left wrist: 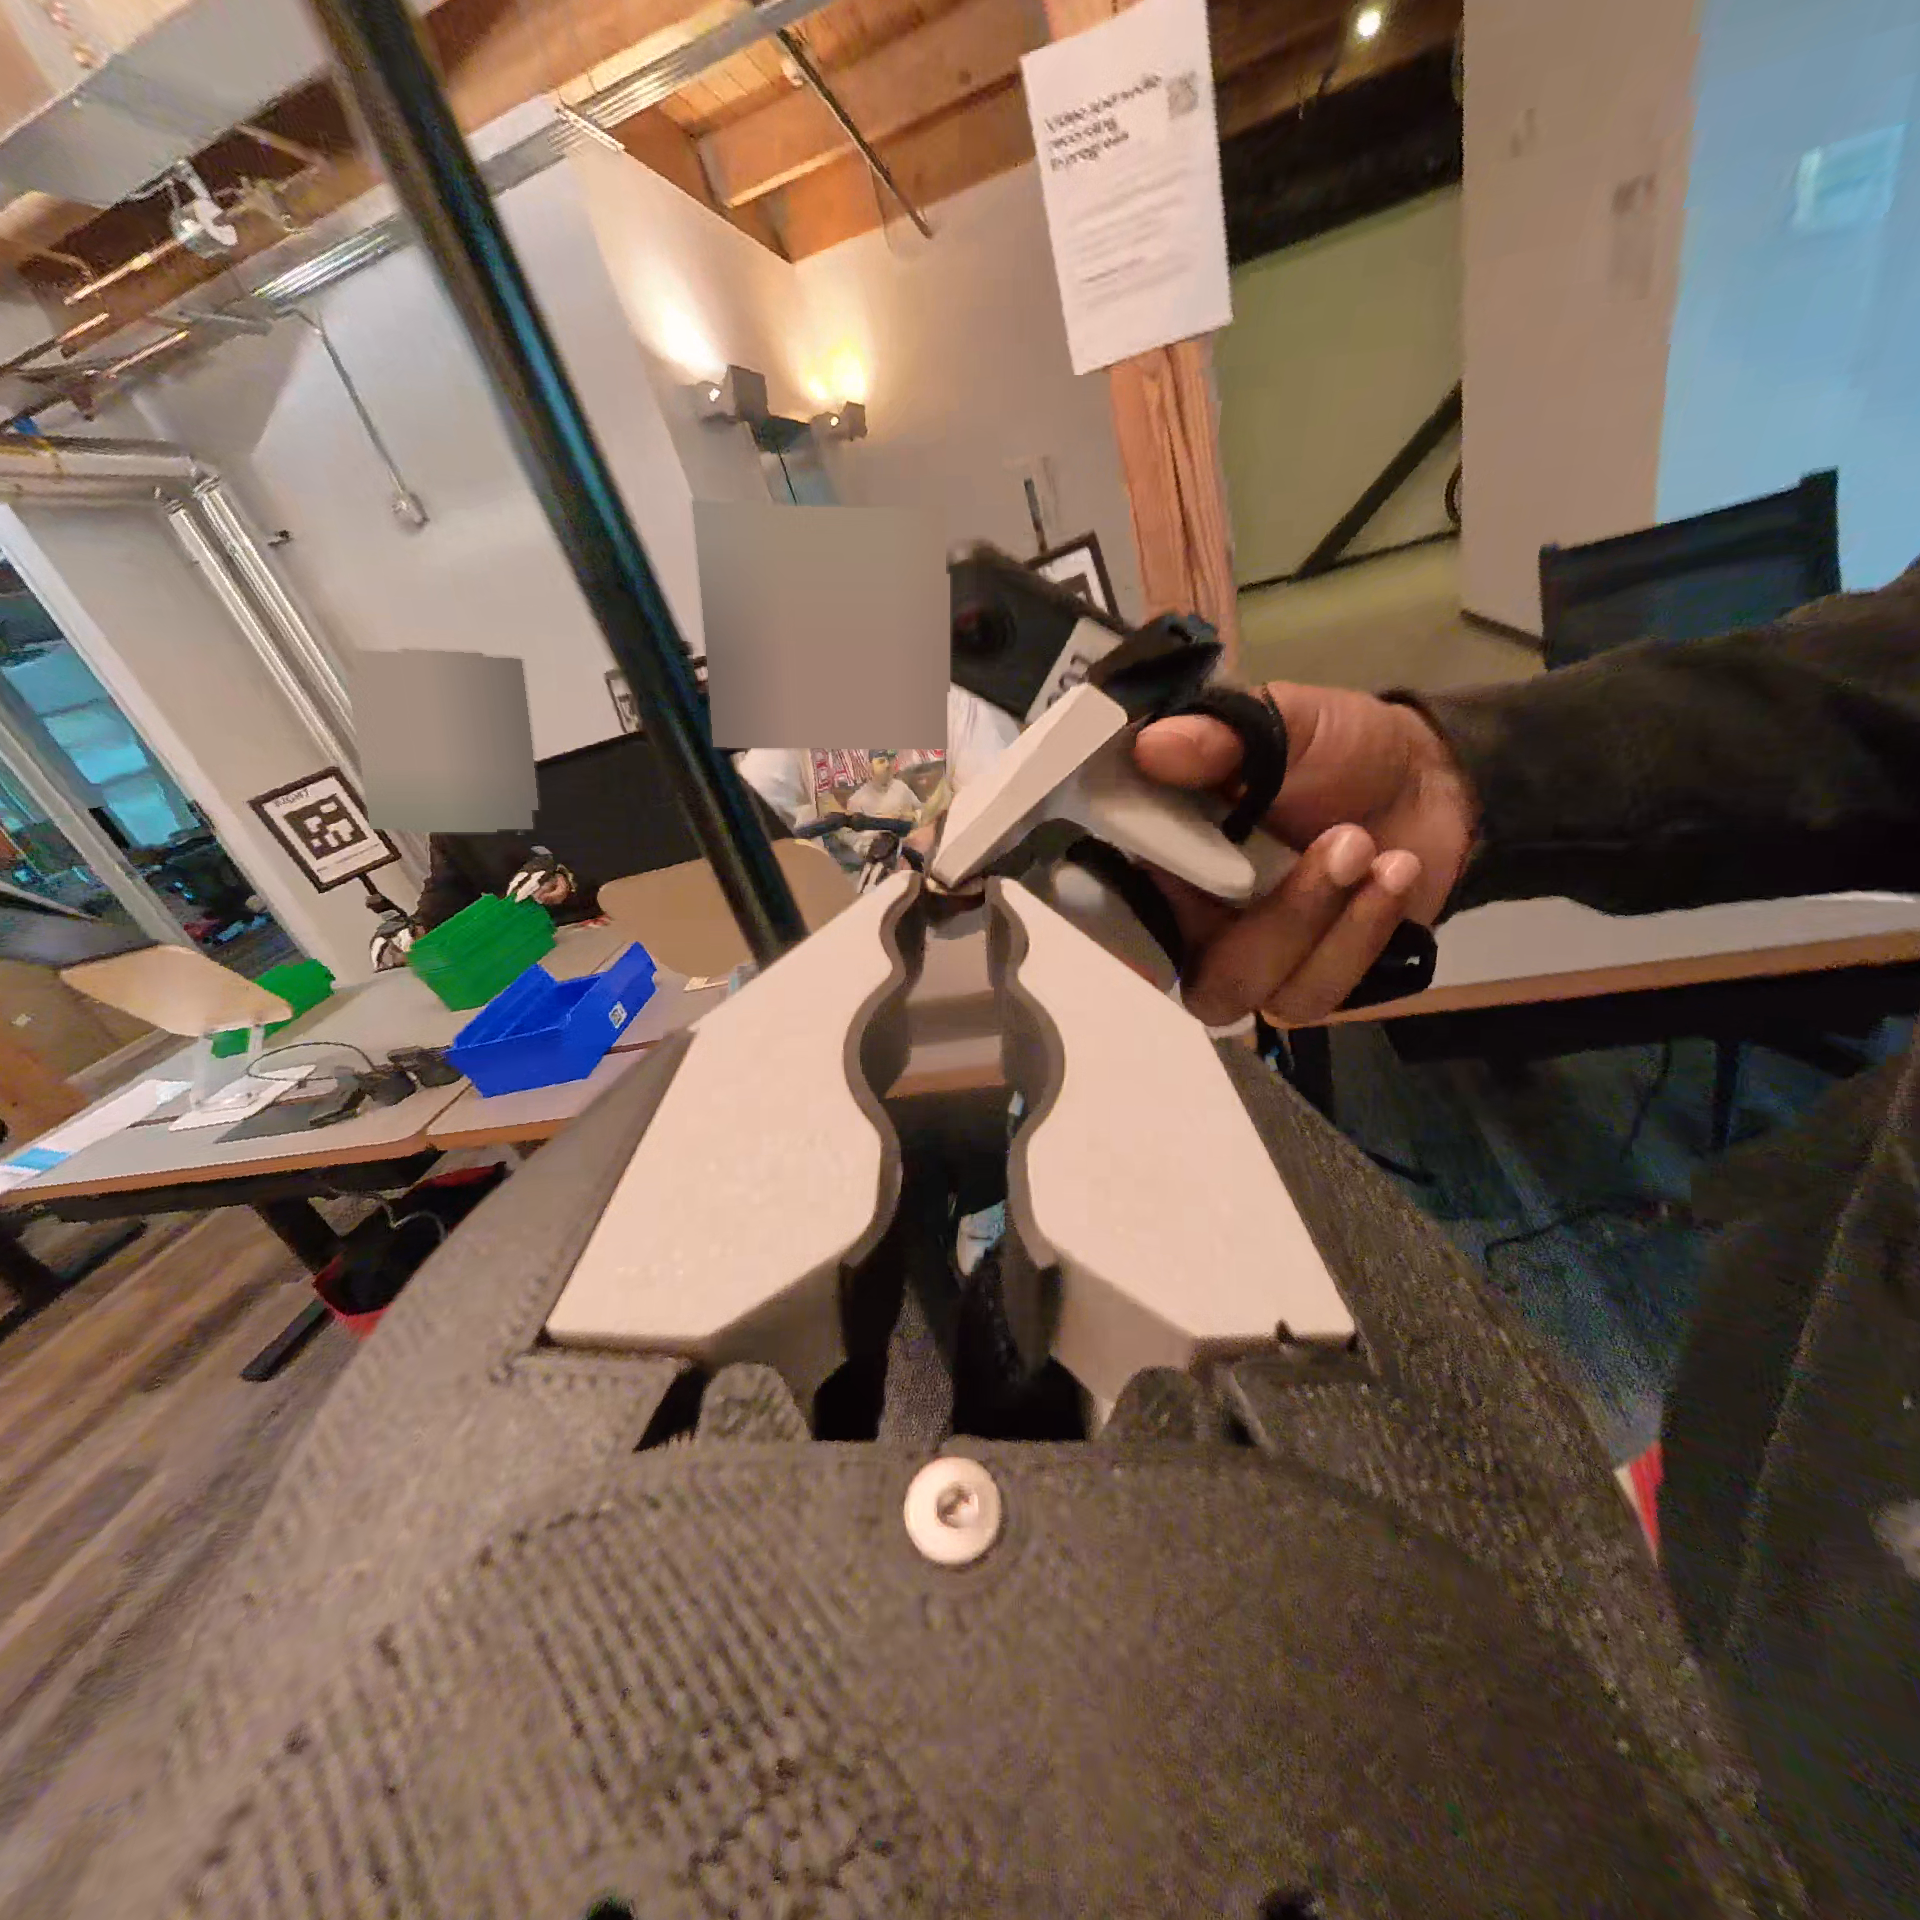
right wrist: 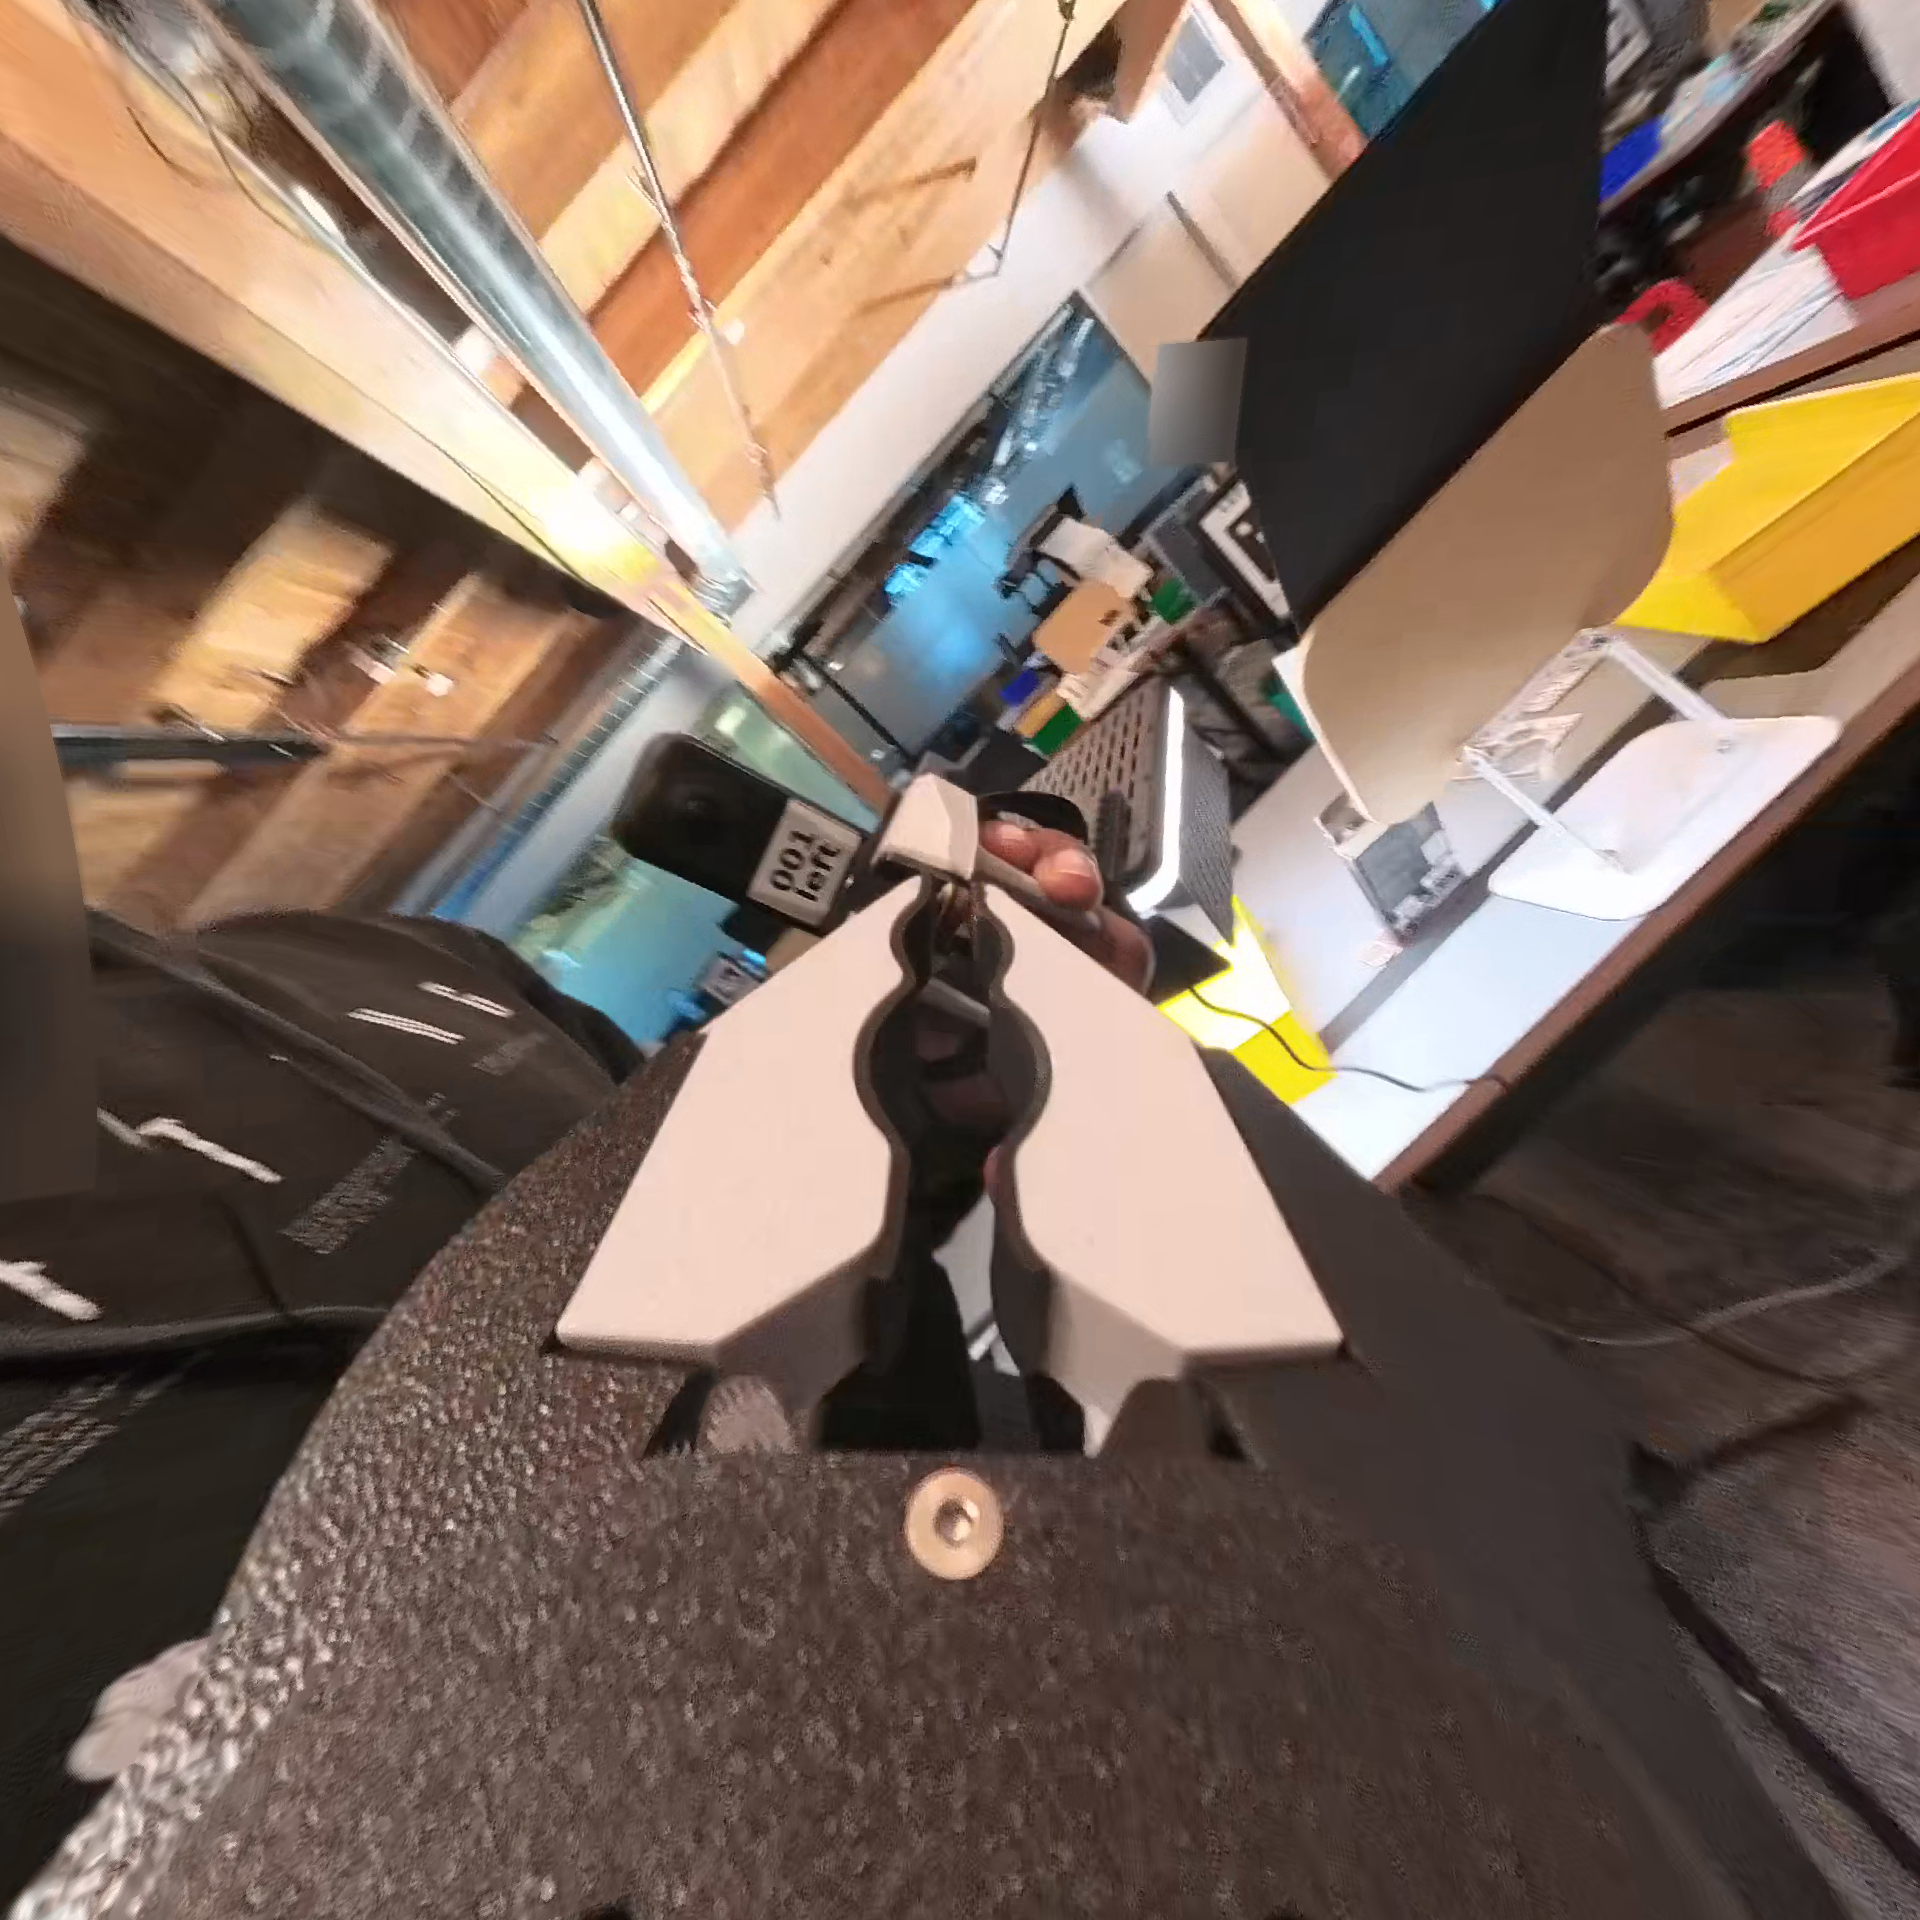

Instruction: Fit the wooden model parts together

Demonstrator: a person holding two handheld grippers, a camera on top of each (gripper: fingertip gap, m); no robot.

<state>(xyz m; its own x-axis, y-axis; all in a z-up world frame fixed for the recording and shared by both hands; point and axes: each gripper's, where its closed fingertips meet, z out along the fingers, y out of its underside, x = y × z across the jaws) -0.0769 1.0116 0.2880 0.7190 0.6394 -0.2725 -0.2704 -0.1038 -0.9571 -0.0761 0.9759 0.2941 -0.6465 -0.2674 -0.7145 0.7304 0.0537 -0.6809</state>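
Wooden model parts, small brown pieces (left wrist: 951, 902), sit pinched where your two grey hand-held grippers' tips meet nose to nose; right hand-held gripper (right wrist: 951, 925) grasps one, left (left wrist: 951, 896) looks parted.

Writing shows on paper sign (left wrist: 1127, 187), camera label (right wrist: 808, 871).

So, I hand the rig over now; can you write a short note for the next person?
Left tongs: nearly shut on a small wooden part, held in the air.
Right tongs: nearly shut, tips meeting the left ones at that part.
Done: the pieces are tip to tip.
Left: whether they are seated is hidden; check, then press home.
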